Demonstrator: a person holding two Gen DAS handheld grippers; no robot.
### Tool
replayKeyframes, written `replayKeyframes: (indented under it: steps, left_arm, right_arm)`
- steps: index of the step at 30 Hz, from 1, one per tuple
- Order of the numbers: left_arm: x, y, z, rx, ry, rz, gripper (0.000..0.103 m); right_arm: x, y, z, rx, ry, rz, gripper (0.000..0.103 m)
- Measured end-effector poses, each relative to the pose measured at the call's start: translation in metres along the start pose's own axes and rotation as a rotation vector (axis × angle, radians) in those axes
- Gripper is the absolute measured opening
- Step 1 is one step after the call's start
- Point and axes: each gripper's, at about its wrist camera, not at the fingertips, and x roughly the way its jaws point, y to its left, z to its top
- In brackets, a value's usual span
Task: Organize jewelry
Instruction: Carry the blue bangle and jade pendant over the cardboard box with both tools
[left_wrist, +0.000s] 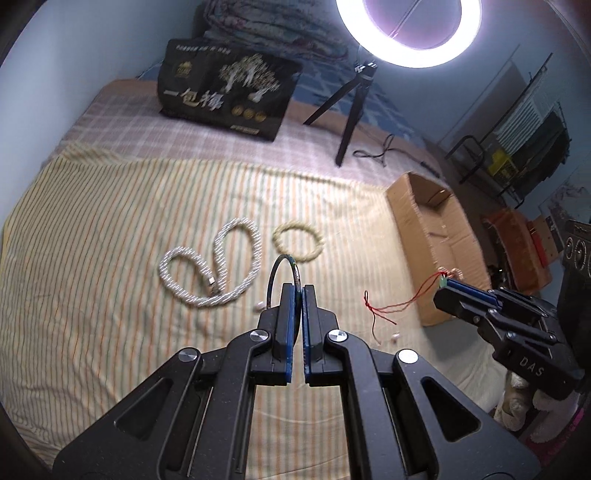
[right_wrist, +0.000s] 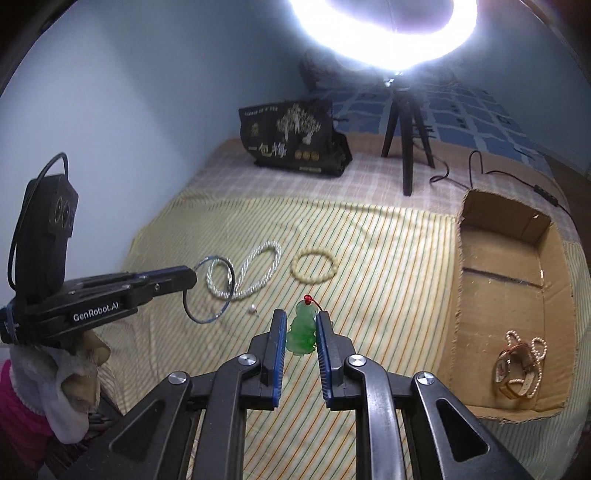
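My left gripper (left_wrist: 298, 290) is shut on a thin dark bangle (left_wrist: 275, 271), lifted off the striped cloth; from the right wrist view the bangle (right_wrist: 231, 280) hangs from the left gripper (right_wrist: 192, 277). My right gripper (right_wrist: 300, 317) is shut on a green jade pendant (right_wrist: 302, 332) with a red cord (left_wrist: 391, 306) dangling below it, held above the bed. A white twisted-bead necklace (left_wrist: 221, 266) and a cream bead bracelet (left_wrist: 298, 242) lie on the cloth. The open cardboard box (right_wrist: 458, 280) at the right holds a watch (right_wrist: 517, 373) and a pearl strand (right_wrist: 535, 347).
A black printed bag (left_wrist: 225, 92) and a ring light on a tripod (left_wrist: 351, 107) stand at the far side of the bed, with a cable (right_wrist: 476, 166) behind the box. Two small pearl-like pieces (left_wrist: 259, 305) (left_wrist: 395, 338) lie on the cloth. A shelf rack (left_wrist: 517, 147) stands right.
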Motion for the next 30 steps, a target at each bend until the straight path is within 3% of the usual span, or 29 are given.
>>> replayKeyframes:
  steps: [12, 30]
  left_arm:
    - [-0.006, -0.055, 0.023, 0.047, -0.057, -0.085, 0.001]
    - [0.019, -0.142, 0.034, 0.149, -0.052, -0.199, 0.001]
  right_arm:
    - [-0.044, -0.039, 0.025, 0.063, -0.120, -0.048, 0.014]
    - [-0.089, -0.115, 0.038, 0.146, -0.226, -0.186, 0.014]
